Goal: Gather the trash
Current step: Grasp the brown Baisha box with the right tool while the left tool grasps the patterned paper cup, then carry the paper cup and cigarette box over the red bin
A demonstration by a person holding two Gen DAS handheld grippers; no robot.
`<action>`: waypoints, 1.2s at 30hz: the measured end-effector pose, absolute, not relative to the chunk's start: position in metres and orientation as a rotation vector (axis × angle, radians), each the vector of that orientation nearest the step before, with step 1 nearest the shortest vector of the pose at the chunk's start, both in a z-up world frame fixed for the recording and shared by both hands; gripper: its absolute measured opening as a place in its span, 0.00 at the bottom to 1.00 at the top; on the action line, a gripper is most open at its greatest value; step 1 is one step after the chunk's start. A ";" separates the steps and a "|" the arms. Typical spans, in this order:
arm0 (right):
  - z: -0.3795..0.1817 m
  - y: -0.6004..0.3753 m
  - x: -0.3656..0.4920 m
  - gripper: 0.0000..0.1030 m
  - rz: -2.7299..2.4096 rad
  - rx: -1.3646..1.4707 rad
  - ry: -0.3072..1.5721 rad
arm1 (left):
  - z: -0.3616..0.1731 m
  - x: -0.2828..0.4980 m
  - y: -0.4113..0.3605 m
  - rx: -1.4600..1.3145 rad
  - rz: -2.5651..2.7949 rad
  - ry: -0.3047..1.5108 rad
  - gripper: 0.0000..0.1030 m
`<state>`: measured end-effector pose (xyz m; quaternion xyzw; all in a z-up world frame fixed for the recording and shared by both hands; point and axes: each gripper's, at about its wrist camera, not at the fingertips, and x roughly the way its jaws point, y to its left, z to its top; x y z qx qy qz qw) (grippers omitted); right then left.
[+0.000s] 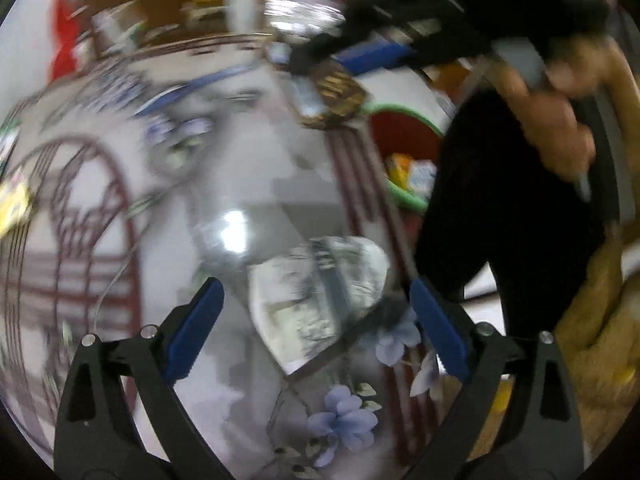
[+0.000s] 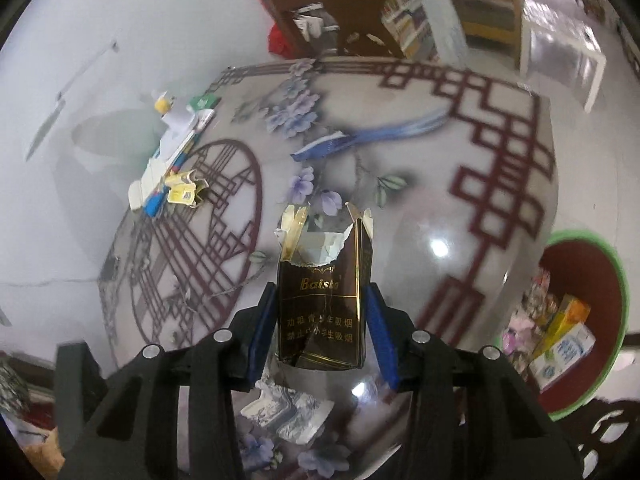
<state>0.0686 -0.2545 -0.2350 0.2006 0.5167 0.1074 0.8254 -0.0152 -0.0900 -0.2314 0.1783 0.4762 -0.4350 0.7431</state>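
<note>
The blue-padded fingers (image 2: 264, 316) of the right gripper (image 2: 318, 320) are closed on a torn dark-brown cigarette pack with gold lettering (image 2: 322, 304), held upright above the surface. The left gripper (image 1: 316, 328) has its fingers spread wide and holds nothing; between them, lying on the surface, is a crumpled grey-and-white printed wrapper (image 1: 320, 296) (the left view is blurred, so its print cannot be read).

Just off the surface's right edge stands a red bin with a green rim (image 2: 580, 320), already holding several cartons, so I judge the collecting partly done. Left to do: the pack, the wrapper, and a far cluster of flattened white, yellow and blue cartons (image 2: 172, 176) at the left.

The glossy round surface (image 2: 460, 184) bears maroon lattice and lilac flowers. Beyond it are a pale floor and brown shelves with books (image 2: 404, 12).
</note>
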 end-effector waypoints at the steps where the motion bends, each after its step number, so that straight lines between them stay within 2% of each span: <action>1: -0.236 -0.257 0.067 0.42 0.227 0.444 1.101 | -0.233 -0.018 -0.095 0.449 -0.981 1.037 0.90; 4: -0.236 -0.266 0.066 0.42 0.215 0.489 1.086 | -0.243 -0.022 -0.114 0.655 -1.023 1.006 0.90; 13: -0.235 -0.269 0.064 0.42 0.220 0.515 1.067 | -0.276 -0.011 -0.141 0.880 -1.064 1.016 0.88; 15: -0.236 -0.274 0.063 0.42 0.217 0.536 1.062 | -0.277 -0.006 -0.137 0.835 -1.047 1.043 0.76; 23: -0.232 -0.273 0.062 0.42 0.231 0.515 1.038 | -0.261 0.008 -0.099 0.551 -0.852 1.077 0.72; 31: -0.222 -0.262 0.057 0.42 0.247 0.465 0.993 | -0.198 0.027 -0.045 0.179 -0.531 0.998 0.72; 32: -0.218 -0.262 0.053 0.42 0.246 0.461 0.981 | -0.191 0.031 -0.047 0.164 -0.517 0.982 0.71; 33: -0.216 -0.262 0.050 0.42 0.245 0.455 0.976 | -0.183 0.031 -0.047 0.146 -0.505 0.960 0.62; 36: -0.206 -0.267 0.037 0.42 0.228 0.427 0.945 | -0.154 0.032 -0.052 0.090 -0.469 0.901 0.62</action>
